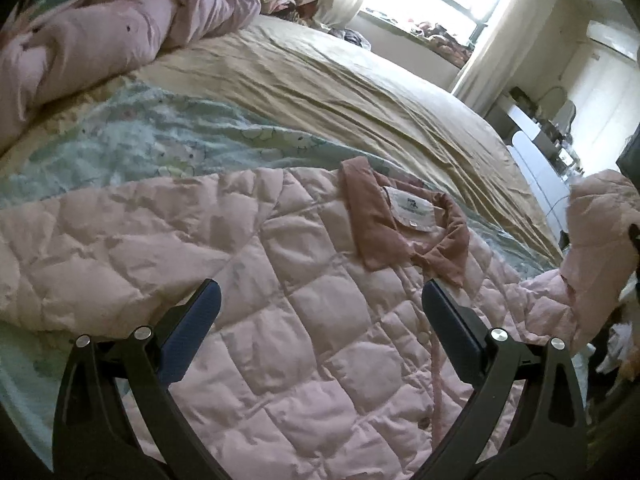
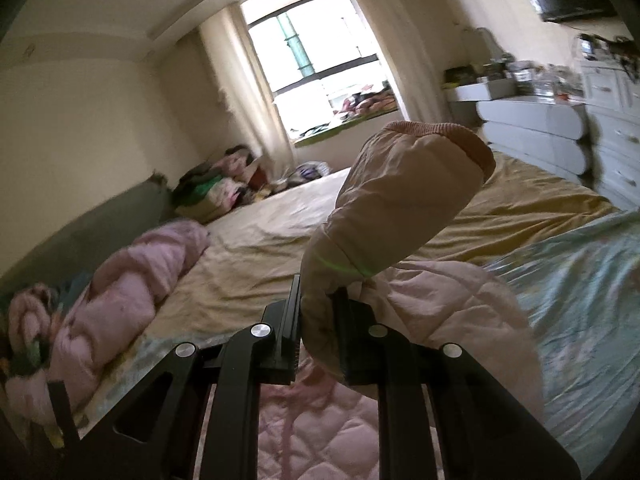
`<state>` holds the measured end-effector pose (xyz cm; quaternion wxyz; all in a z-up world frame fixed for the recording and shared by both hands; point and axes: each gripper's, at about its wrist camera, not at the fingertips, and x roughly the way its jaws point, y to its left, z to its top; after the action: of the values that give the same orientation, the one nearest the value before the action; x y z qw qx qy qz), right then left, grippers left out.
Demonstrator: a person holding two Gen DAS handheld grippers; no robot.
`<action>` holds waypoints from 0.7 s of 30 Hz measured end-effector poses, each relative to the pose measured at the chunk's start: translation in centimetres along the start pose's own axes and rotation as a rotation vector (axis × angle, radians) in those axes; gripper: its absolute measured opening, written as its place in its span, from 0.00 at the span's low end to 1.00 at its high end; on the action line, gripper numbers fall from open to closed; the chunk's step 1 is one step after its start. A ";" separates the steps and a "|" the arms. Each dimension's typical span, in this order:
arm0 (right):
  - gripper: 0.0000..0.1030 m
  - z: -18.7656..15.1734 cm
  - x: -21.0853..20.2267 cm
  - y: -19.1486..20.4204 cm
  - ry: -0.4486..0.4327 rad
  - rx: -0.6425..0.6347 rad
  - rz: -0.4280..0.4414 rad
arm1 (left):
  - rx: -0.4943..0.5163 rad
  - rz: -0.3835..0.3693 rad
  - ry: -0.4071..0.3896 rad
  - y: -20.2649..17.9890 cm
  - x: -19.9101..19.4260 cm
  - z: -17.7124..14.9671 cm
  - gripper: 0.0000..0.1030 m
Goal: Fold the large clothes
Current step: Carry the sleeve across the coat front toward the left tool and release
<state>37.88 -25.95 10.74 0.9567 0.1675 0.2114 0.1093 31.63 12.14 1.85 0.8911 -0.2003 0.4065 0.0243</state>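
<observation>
A pale pink quilted jacket [image 1: 312, 312] lies spread on the bed, its darker pink collar [image 1: 368, 216] and white label facing up. My left gripper [image 1: 320, 292] hovers over the jacket's front, open, with nothing between its fingers. My right gripper [image 2: 318, 304] is shut on the jacket's sleeve [image 2: 400, 200], which stands up from the jaws with its ribbed cuff [image 2: 460, 136] at the top. In the left wrist view that lifted sleeve [image 1: 600, 220] shows at the right edge. The rest of the jacket [image 2: 320, 432] lies below the right gripper.
The bed carries a tan sheet [image 1: 340, 80] and a pale green patterned cover [image 1: 140, 140]. A rolled pink duvet [image 1: 100, 40] lies along the headboard side. Clothes are piled by the window [image 2: 224, 184]. White drawers [image 2: 552, 136] stand beyond the bed's far side.
</observation>
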 end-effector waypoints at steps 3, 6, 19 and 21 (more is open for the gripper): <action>0.14 -1.9 1.7 2.3 0.045 -0.027 0.039 | -0.043 -0.065 0.024 0.9 0.5 0.1 0.91; 0.14 -4.0 3.4 4.2 0.098 -0.039 0.064 | -0.067 -0.134 0.023 1.1 0.8 0.1 0.91; 0.18 -15.7 8.8 8.3 0.395 -0.059 0.129 | -0.151 -0.321 0.115 1.4 3.5 -0.6 0.91; 0.22 -17.0 8.8 8.7 0.440 -0.056 0.153 | -0.158 -0.324 0.124 1.4 3.8 -0.7 0.91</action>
<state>36.98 -10.86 -3.81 0.8808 0.1287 0.3983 0.2211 33.38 12.69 -1.85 0.8382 -0.3335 0.4197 -0.1002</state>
